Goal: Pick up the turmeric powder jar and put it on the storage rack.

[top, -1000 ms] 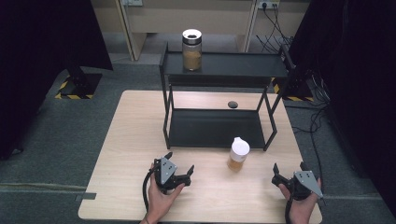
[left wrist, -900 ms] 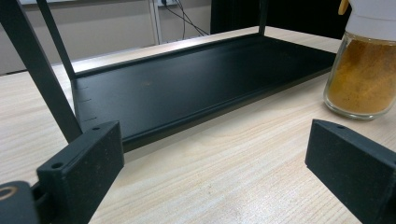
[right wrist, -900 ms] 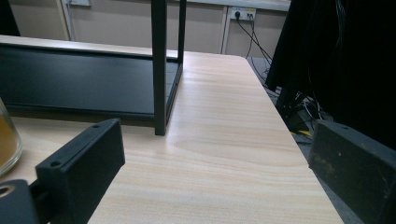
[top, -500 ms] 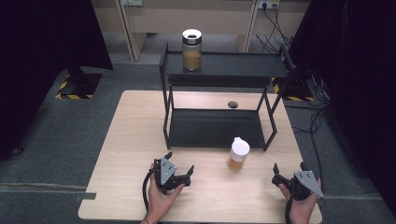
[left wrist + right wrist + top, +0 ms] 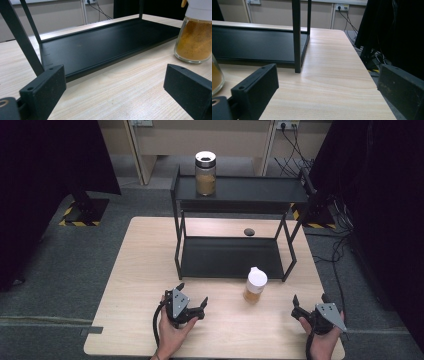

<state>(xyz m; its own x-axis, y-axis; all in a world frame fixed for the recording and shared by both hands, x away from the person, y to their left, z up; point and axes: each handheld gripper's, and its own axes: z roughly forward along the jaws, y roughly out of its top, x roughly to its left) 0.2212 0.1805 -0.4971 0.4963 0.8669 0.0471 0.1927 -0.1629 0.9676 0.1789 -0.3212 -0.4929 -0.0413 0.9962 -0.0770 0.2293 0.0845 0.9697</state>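
- Both tools rest low at the near edge of the table [image 5: 140, 265], each in a hand: the left tool [image 5: 192, 304] left of centre, the right tool [image 5: 309, 306] near the right corner. Each has its jaws spread wide with nothing between them.
- Largest on the table is a black two-tier metal rack [image 5: 235, 255], standing on the far half; its lower tray lies bare and its front right leg [image 5: 297, 37] rises ahead of the right tool.
- On the rack's top shelf, towards its left end, stands a tall glass jar [image 5: 205, 173] with a dark lid rim and a tan filling.
- Between the two tools, just in front of the rack's lower tray, stands the spice jar [image 5: 255, 285]: clear glass, white cap, holding orange-brown powder. It is upright, apart from both tools; no label can be read.
- Behind the rack on the table lies a small dark round object [image 5: 248, 231], too small to identify.
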